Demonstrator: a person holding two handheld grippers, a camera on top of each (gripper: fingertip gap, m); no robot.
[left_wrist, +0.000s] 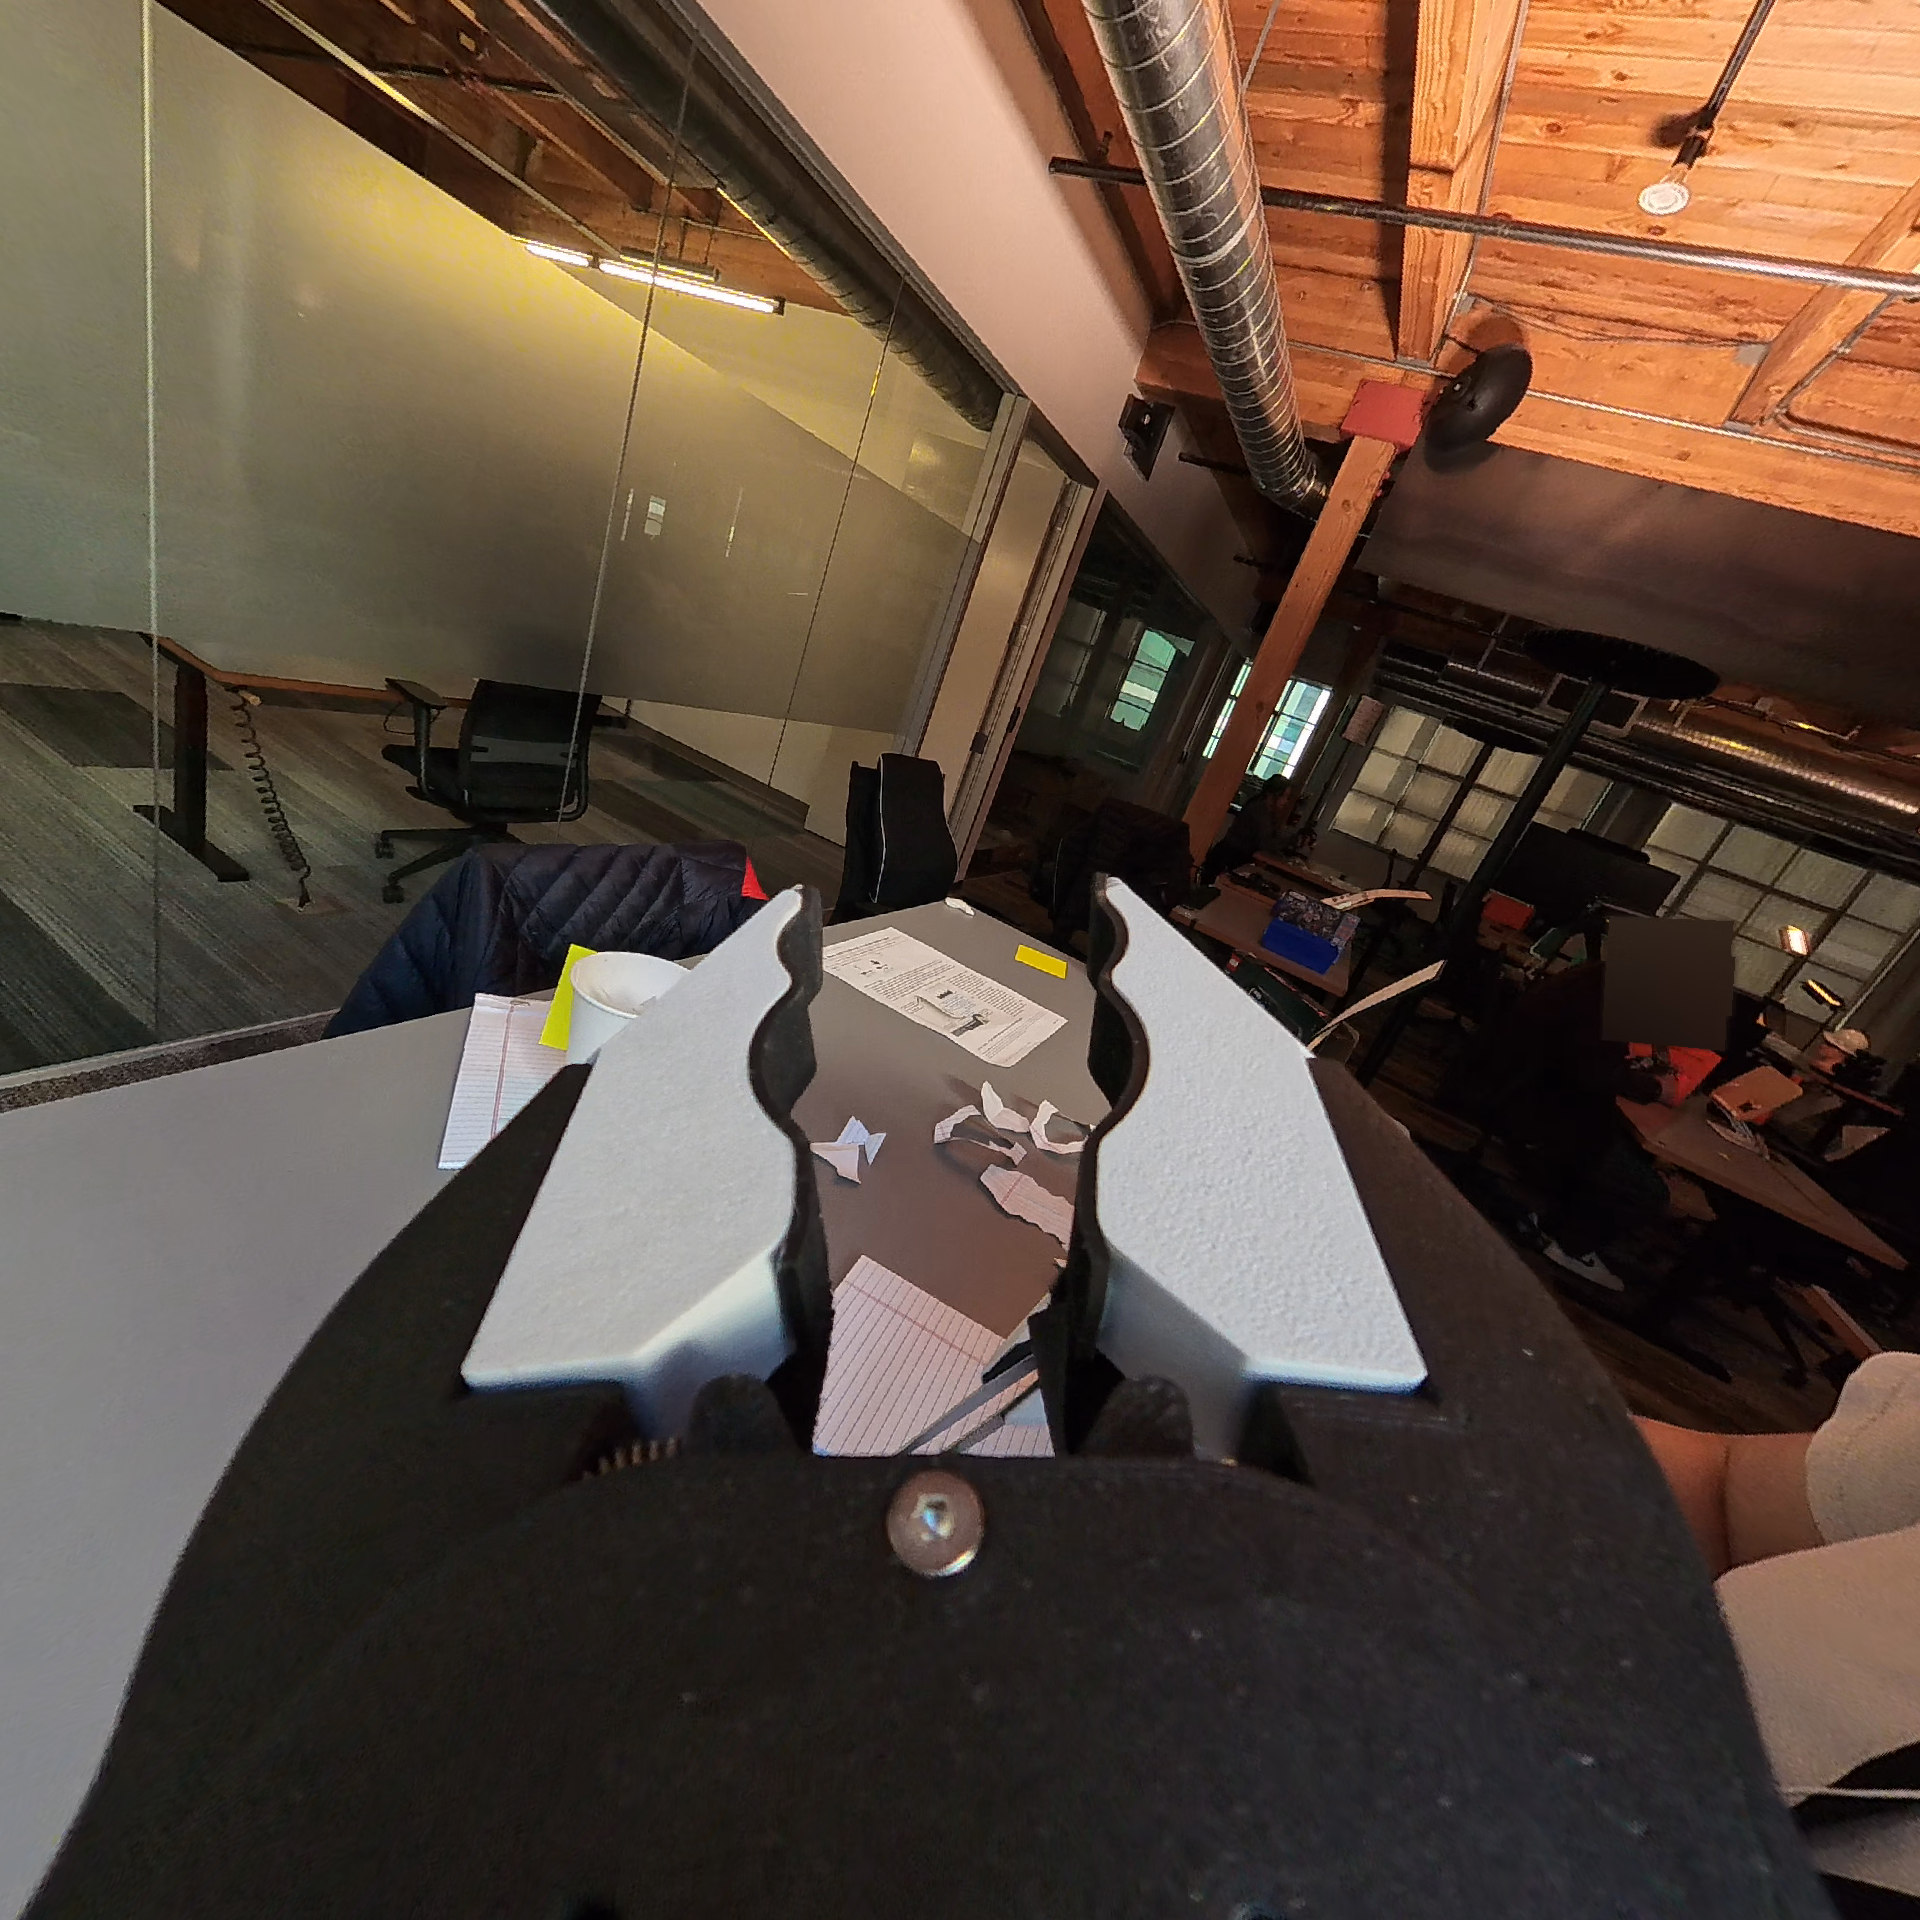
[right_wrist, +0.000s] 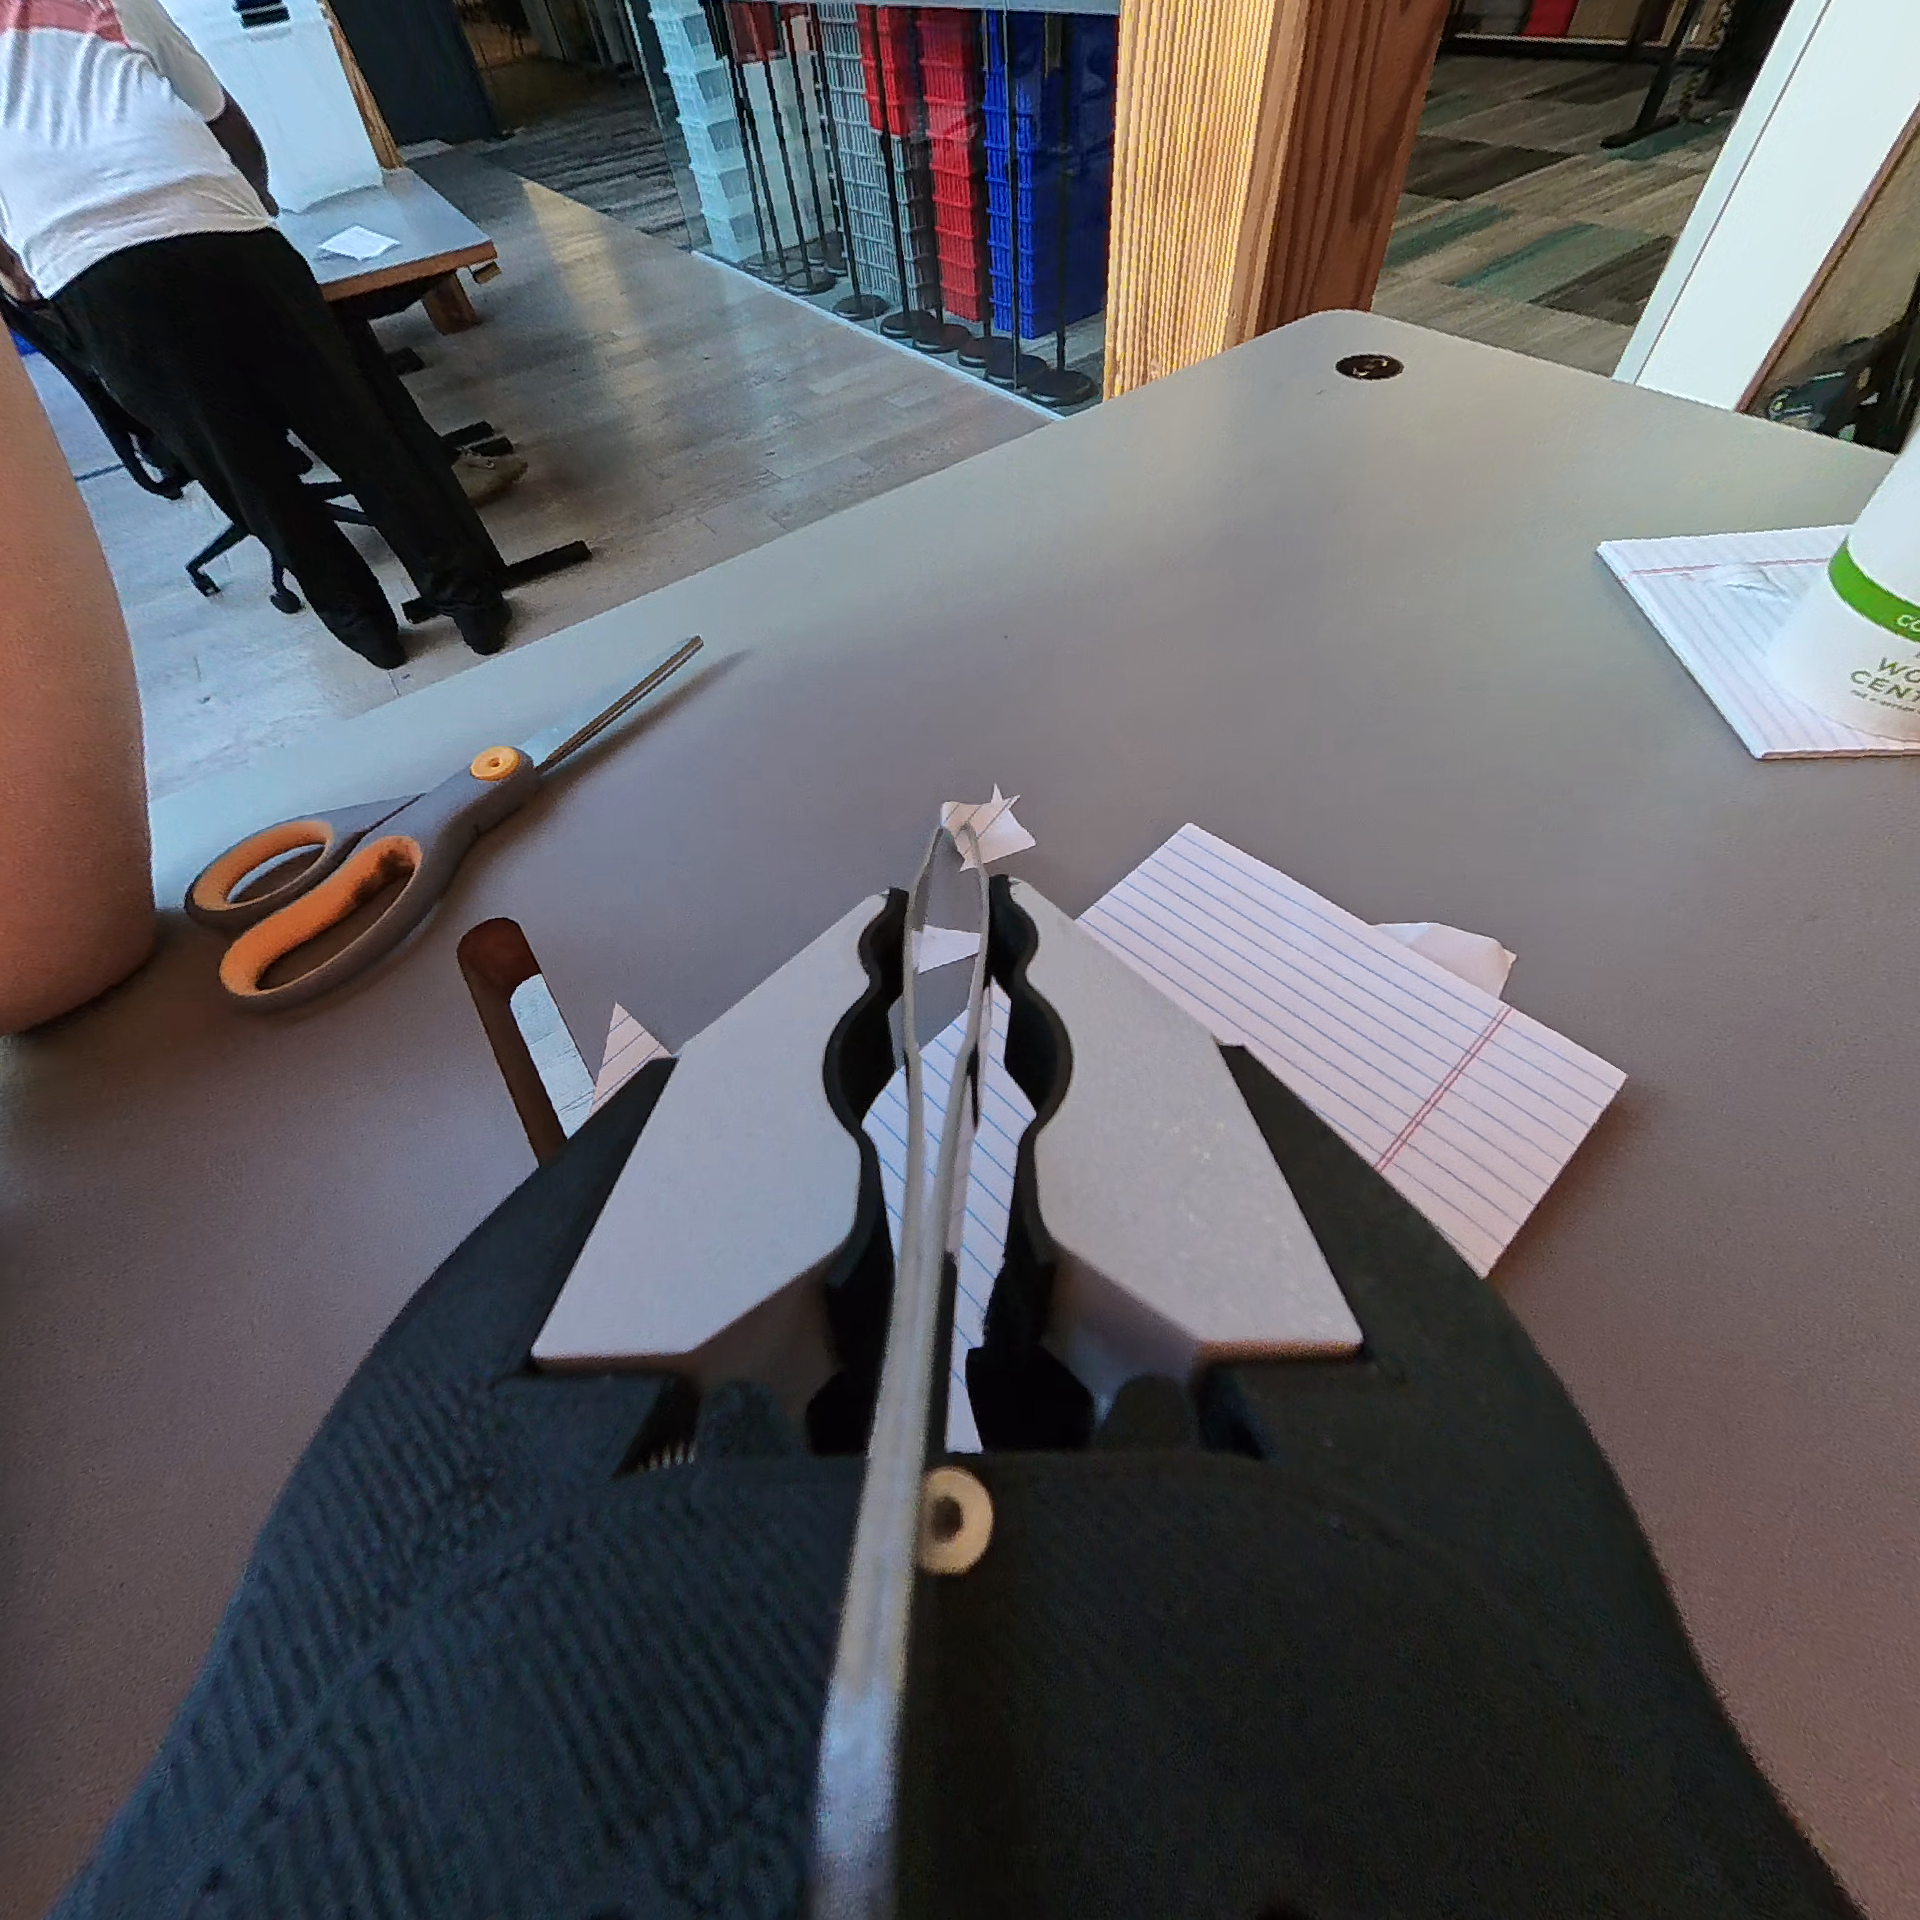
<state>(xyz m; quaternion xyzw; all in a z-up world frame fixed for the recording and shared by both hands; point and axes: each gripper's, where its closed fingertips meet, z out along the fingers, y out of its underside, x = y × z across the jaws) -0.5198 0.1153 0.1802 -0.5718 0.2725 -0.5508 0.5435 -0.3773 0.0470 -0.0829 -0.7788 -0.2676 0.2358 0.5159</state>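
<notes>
Printed words stand on the white cup with the green band (right_wrist: 1860, 623) at the right edge of the tabletop (right_wrist: 1247, 582), on a lined pad (right_wrist: 1704, 634). A printed sheet (left_wrist: 940, 992) with small text and pictures lies near the tabletop's far edge in the left wrist view; its print is too small to read. The yellow sticky note (left_wrist: 1040, 961) beside it shows no legible writing.

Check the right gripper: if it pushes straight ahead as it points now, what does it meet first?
Probably the small folded paper scrap. The right gripper is shut on metal tweezers, whose tips already sit at that scrap on the grey table. Depth is unclear; beyond looks free.
</notes>
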